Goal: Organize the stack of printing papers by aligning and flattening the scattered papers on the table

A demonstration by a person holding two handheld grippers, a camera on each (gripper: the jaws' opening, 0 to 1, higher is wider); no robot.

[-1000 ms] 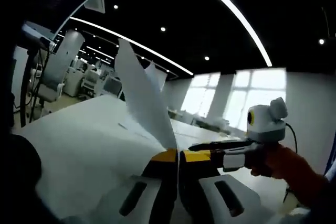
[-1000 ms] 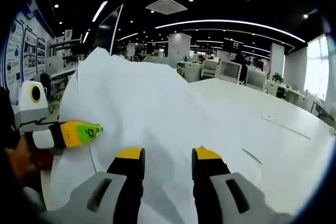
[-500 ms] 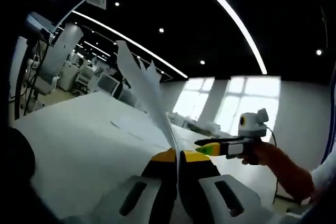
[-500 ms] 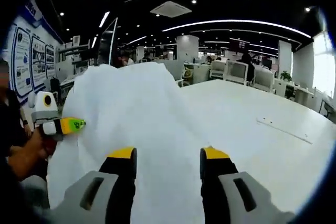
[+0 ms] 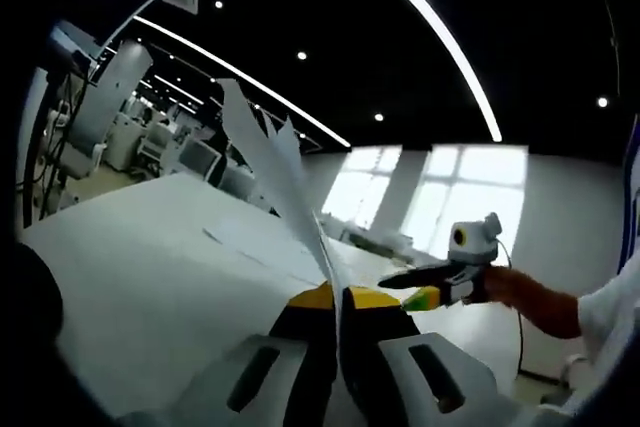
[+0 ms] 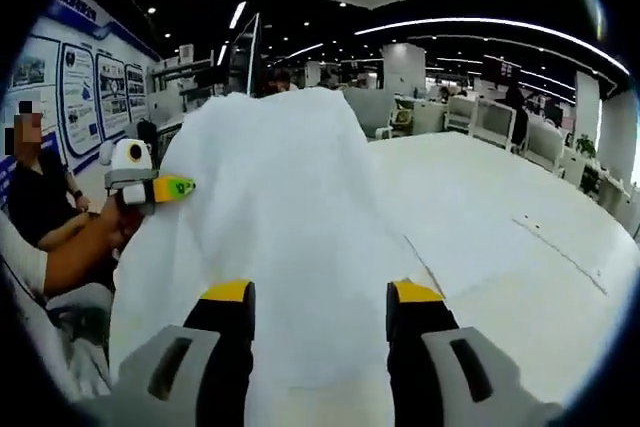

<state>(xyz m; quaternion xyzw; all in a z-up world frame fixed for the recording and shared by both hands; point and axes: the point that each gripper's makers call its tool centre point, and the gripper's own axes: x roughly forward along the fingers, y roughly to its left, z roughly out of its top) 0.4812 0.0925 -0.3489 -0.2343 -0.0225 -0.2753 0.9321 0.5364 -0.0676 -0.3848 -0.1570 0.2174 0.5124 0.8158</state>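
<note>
While my left gripper is pinching the printing papers edge-on between its pressed-together fingers, the sheets are fanning upward above the white surface. My right gripper is hovering with its fingers spread apart, facing the broad side of the paper. In the right gripper view, a hand is gripping the left tool beside the sheets.

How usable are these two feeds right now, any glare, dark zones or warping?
Left gripper view: bright windows wash out, the ceiling is near black, the papers look dim against it, and the light strips bend with fisheye. Right gripper view: evenly lit, but the papers and table blend white on white.
</note>
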